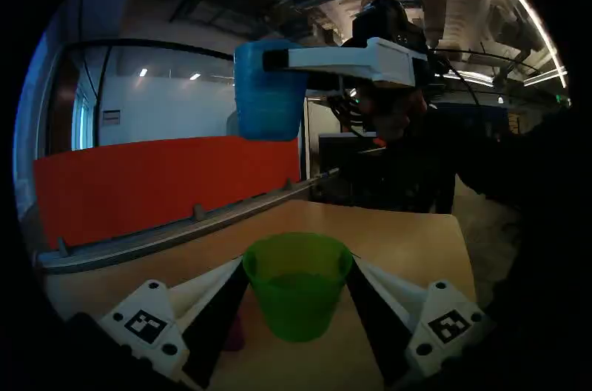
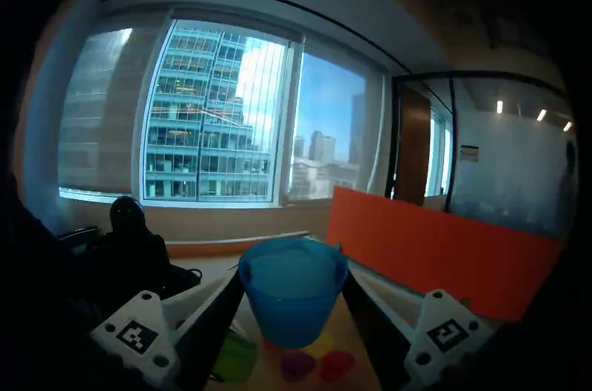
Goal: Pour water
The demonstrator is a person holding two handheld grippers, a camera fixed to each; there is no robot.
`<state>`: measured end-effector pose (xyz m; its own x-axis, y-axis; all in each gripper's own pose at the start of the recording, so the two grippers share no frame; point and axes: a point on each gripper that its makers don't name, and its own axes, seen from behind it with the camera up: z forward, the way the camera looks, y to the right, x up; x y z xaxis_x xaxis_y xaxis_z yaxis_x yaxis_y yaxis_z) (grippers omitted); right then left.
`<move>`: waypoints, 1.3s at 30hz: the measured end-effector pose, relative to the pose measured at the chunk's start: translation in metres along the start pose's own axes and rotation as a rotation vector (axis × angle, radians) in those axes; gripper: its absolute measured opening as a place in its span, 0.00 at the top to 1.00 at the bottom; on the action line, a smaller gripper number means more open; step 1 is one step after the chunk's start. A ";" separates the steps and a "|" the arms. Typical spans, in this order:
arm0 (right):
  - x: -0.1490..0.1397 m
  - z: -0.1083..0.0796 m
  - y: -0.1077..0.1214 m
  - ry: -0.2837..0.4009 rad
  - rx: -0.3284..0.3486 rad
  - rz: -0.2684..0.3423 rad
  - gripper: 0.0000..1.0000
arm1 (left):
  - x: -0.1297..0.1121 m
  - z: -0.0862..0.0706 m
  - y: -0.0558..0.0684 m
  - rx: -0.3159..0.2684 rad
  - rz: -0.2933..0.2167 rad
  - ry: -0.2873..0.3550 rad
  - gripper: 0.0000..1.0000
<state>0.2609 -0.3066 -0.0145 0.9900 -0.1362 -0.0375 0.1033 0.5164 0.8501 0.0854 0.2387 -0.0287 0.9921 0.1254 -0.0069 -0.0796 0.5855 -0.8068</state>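
In the left gripper view, the left gripper point(image 1: 296, 266) is clamped on the green cup point(image 1: 296, 295), one finger against each side. The cup stands upright between the fingers, low over the table point(image 1: 399, 235); whether its base rests there I cannot tell. Held like this, with the mouth up, it looks set to be the receiving cup. Ahead of this gripper and high above it, the right gripper point(image 1: 285, 65) grips the blue cup point(image 1: 266, 95), upright and not tipped, with a person point(image 1: 399, 117) behind it. That height suggests the blue cup is being brought over for the pour, which has not begun. An orange screen point(image 1: 148, 184) stands beyond the table's far edge, and a purple thing point(image 1: 235, 335) lies just beside the green cup. In the right gripper view, the right gripper point(image 2: 291, 276) squeezes the blue cup point(image 2: 292, 295) between both fingers, rim level. This view looks into the cup, and a pale surface inside may be water. Under the gripper lie small purple point(image 2: 297, 363), red point(image 2: 337, 363) and yellow point(image 2: 322, 343) things, and a green shape point(image 2: 235, 358) that may be the green cup. A window point(image 2: 222, 117) lies ahead.
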 end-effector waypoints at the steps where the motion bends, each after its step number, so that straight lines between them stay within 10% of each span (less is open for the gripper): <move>1: -0.001 0.000 0.000 -0.003 -0.001 0.000 0.10 | 0.000 0.000 0.000 0.001 0.002 0.000 0.13; 39: -0.025 -0.063 0.035 -0.015 -0.102 0.024 0.09 | -0.003 -0.023 -0.020 0.072 0.005 -0.023 0.13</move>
<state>0.2458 -0.2322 -0.0166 0.9908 -0.1352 -0.0095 0.0899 0.6027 0.7929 0.0866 0.2086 -0.0265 0.9893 0.1460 0.0036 -0.0918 0.6411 -0.7619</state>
